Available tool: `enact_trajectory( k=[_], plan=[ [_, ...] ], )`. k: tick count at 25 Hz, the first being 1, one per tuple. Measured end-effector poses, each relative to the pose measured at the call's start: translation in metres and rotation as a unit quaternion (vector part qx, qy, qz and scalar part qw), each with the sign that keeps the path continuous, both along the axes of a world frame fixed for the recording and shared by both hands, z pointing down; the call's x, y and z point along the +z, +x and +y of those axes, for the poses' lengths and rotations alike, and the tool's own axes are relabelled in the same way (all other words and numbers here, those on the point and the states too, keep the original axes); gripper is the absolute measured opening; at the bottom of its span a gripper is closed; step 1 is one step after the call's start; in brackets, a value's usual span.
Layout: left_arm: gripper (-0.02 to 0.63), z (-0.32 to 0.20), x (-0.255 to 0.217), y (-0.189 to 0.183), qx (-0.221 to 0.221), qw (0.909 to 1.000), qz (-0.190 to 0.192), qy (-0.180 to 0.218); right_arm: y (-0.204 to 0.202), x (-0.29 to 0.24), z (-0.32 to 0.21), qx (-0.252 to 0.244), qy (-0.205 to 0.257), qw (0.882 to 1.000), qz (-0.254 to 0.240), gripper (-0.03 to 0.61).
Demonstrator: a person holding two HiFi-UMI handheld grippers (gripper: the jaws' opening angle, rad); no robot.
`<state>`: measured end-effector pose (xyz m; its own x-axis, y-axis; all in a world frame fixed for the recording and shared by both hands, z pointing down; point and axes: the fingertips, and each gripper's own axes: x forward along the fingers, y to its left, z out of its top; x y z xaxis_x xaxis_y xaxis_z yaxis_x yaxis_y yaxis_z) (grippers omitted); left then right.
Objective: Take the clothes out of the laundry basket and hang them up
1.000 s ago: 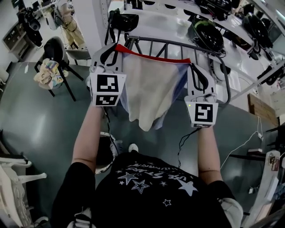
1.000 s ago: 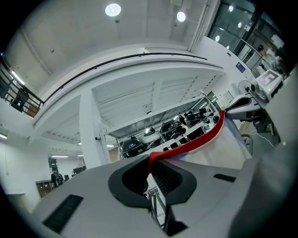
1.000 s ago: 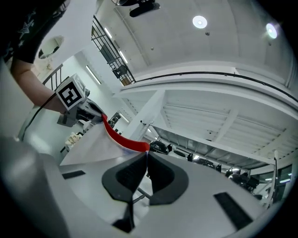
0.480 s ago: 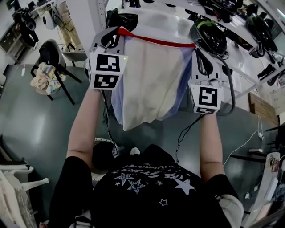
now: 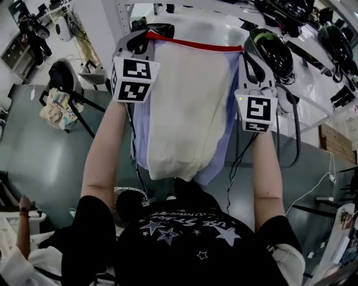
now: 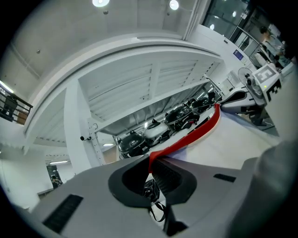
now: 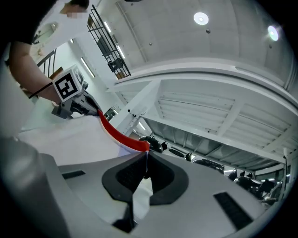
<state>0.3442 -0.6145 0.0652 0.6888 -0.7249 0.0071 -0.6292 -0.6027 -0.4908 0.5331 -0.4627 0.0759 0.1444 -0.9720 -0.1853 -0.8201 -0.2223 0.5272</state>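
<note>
1. Between the two grippers, a pale garment point(image 5: 187, 106) is held spread out and raised clear of the floor, in front of a white shelf frame point(image 5: 184, 4). Its red band point(image 5: 193, 43) is stretched along the top edge.
2. Left gripper point(image 5: 139, 42): the jaws are closed tight on the left end of the red band, which is pinched between the pads in the left gripper view point(image 6: 151, 160).
3. Right gripper point(image 5: 246, 56): the jaws are likewise closed on the right end of the band, and a fold of cloth is seen hanging below them in the right gripper view point(image 7: 145, 158).
4. The step in hand is judged to be the carrying of the garment to a rail. A grey rail point(image 5: 295, 134) is seen only in part at the right; the rest is hidden by the cloth.
5. For a clean hang, the band is best kept taut and level, so that the cloth falls evenly.
6. The lower hem is best lifted over the rail before anything is lowered, and both grips are best released only once the cloth is borne on each side.
</note>
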Motion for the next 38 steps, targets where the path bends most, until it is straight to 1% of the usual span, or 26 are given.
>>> enact_trajectory(
  k=[6, 9, 12, 16, 20, 24, 26, 31, 33, 36, 38],
  plan=[
    [0.034, -0.078, 0.022, 0.06, -0.008, 0.9995, -0.024, -0.018, 0.062, 0.019, -0.079, 0.002, -0.017, 1.0, -0.01, 0.017],
    [0.034, -0.116, 0.034, 0.088, -0.014, 0.999, -0.036, -0.021, 0.09, 0.032, -0.118, 0.0, -0.03, 1.0, -0.007, 0.017],
    [0.032, -0.147, 0.053, 0.111, -0.018, 0.998, -0.052, -0.031, 0.113, 0.05, -0.152, -0.006, -0.05, 0.999, -0.007, 0.017],
    [0.034, -0.18, 0.091, 0.132, -0.025, 0.995, -0.079, -0.055, 0.132, 0.086, -0.188, -0.015, -0.087, 0.996, -0.019, 0.017],
    [0.034, -0.205, 0.134, 0.144, -0.029, 0.9908, -0.106, -0.079, 0.144, 0.126, -0.214, -0.021, -0.122, 0.992, -0.034, 0.017],
    [0.034, -0.228, 0.168, 0.152, -0.034, 0.9864, -0.124, -0.102, 0.154, 0.156, -0.24, -0.018, -0.147, 0.988, -0.038, 0.017],
    [0.034, -0.238, 0.183, 0.157, -0.036, 0.9833, -0.14, -0.111, 0.157, 0.17, -0.252, -0.02, -0.167, 0.985, -0.038, 0.017],
    [0.034, -0.254, 0.237, 0.163, -0.033, 0.9691, -0.202, -0.137, 0.154, 0.217, -0.274, -0.036, -0.244, 0.968, -0.053, 0.018],
    [0.034, -0.256, 0.252, 0.162, -0.032, 0.966, -0.211, -0.146, 0.15, 0.23, -0.277, -0.038, -0.262, 0.963, -0.054, 0.018],
    [0.034, -0.257, 0.265, 0.161, -0.03, 0.9622, -0.218, -0.16, 0.148, 0.244, -0.279, -0.036, -0.286, 0.957, -0.039, 0.02],
    [0.034, -0.256, 0.274, 0.163, -0.027, 0.9578, -0.234, -0.165, 0.148, 0.254, -0.279, -0.035, -0.306, 0.951, -0.039, 0.021]
  ],
)
